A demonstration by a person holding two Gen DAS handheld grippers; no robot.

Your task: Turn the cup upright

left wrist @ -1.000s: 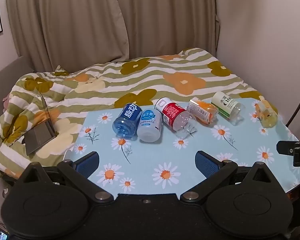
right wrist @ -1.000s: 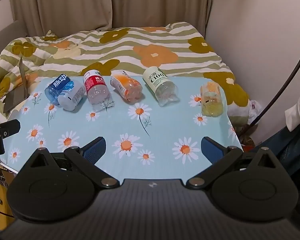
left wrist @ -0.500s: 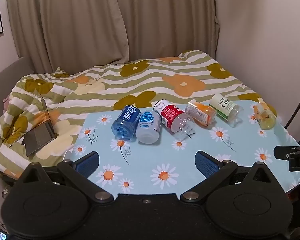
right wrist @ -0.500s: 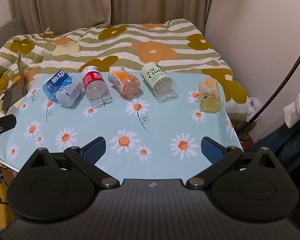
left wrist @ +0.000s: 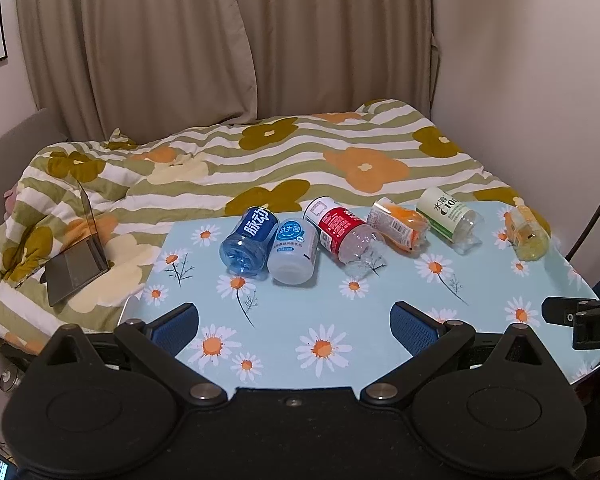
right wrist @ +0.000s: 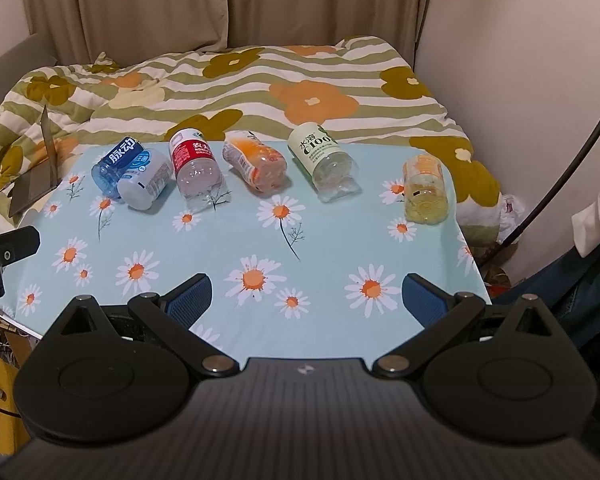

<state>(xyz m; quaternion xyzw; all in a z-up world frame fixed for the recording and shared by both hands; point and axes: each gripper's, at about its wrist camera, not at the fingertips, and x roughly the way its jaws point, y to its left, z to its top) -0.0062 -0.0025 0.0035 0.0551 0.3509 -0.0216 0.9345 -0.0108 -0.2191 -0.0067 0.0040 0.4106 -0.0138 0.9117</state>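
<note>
Well beyond both spread, empty claws [left wrist: 294, 320] [right wrist: 306, 300]: six toppled cups [right wrist: 256, 164].

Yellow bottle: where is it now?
The yellow bottle lies on its side alone at the table's far right, beyond the green-label bottle.

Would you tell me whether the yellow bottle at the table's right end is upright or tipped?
Tipped: the yellow bottle lies on its side on the table.

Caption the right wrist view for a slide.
Open right claw hovers over the daisy tablecloth, facing six bottles lying on their sides.
</note>
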